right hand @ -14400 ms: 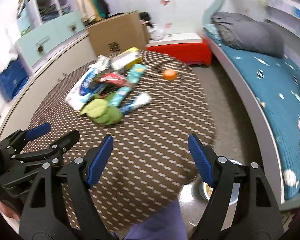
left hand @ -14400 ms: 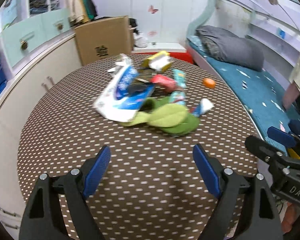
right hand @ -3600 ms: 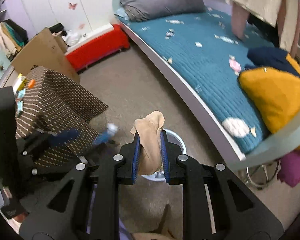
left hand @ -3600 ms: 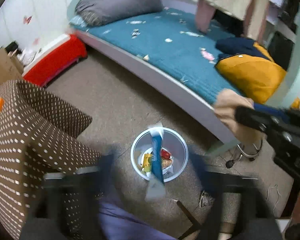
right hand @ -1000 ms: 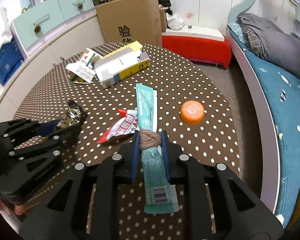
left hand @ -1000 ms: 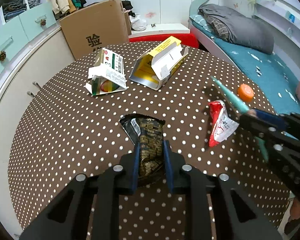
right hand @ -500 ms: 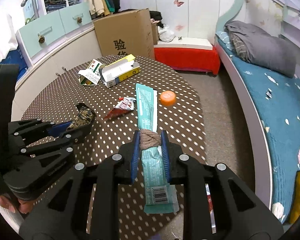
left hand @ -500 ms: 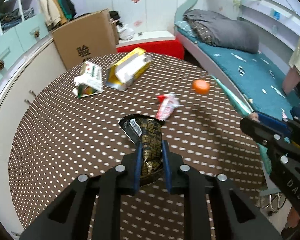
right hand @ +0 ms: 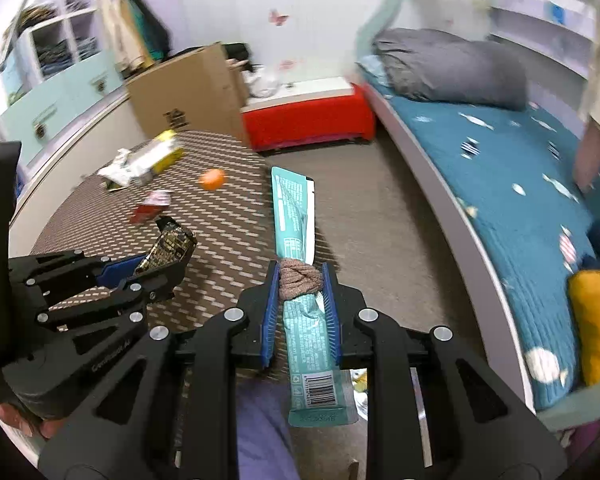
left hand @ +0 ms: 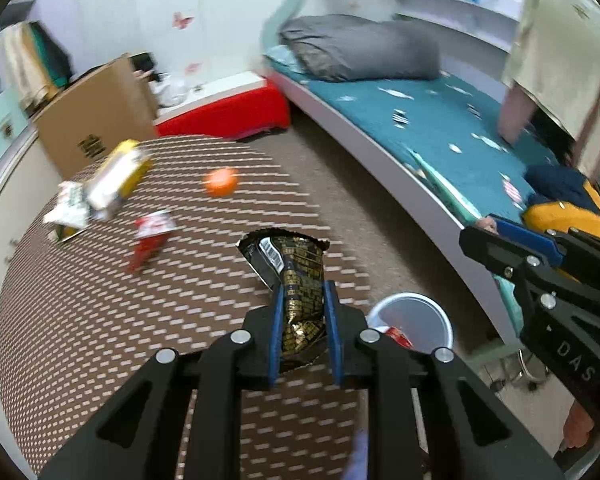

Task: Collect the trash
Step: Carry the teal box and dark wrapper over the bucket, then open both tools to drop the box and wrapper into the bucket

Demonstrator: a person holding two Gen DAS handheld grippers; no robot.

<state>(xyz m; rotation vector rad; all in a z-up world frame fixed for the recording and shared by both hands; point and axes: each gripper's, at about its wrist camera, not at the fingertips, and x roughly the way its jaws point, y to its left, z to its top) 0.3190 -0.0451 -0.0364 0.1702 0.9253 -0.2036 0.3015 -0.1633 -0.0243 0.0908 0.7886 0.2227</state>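
While the left gripper (left hand: 302, 320) stays out over the dotted round table (left hand: 100, 320), its blue pads are clamped on a black-and-gold snack bag (left hand: 296, 276), whose long axis runs away from the camera, torn mouth farthest. The right gripper (right hand: 300, 300) pinches a long teal wrapper (right hand: 294, 216) together with a brownish knotted wad (right hand: 300, 278); the wrapper points straight ahead along the fingers, barcode end hanging toward the camera. On the table lie a red-and-white packet (left hand: 150, 236), an orange cap (left hand: 220, 182) and a yellow carton (left hand: 118, 182), all smeared by blur. A white bin (left hand: 416, 320) on the floor is half hidden behind the left gripper's finger, and in the right view only a sliver shows.
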